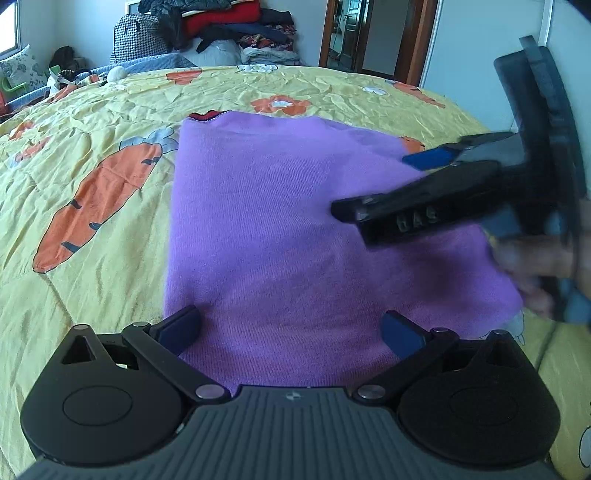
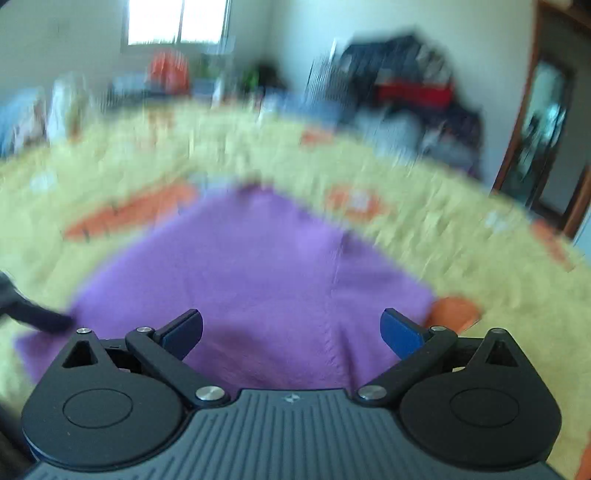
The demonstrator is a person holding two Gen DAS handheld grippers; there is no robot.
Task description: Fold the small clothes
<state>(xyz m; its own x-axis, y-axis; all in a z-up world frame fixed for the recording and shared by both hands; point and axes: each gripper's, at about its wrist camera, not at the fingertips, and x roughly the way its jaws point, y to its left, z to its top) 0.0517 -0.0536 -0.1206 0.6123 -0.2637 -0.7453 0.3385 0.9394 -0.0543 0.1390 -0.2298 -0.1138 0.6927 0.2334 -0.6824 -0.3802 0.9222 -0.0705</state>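
A yellow carrot-print quilt (image 1: 110,155) fills the bed. A purple knit garment (image 1: 266,229) lies flat at its centre. The left gripper (image 1: 290,330) gapes empty at 6 o'clock; the right gripper (image 2: 291,328), at 3 o'clock, likewise spread and empty.

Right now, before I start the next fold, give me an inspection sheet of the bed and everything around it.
Surface: yellow carrot-print quilt, wrinkled.
Job's things: purple knit garment lying flat, roughly rectangular; a red and dark edge shows at its far corner.
Clutter: nothing seen on the quilt near the garment.
Grippers: left gripper open over the near hem, holding nothing; right gripper open above the garment's right side, that view motion-blurred.
Cables: nothing seen.
Surroundings: clothes pile and checked bag beyond the bed, wooden door frame, window.
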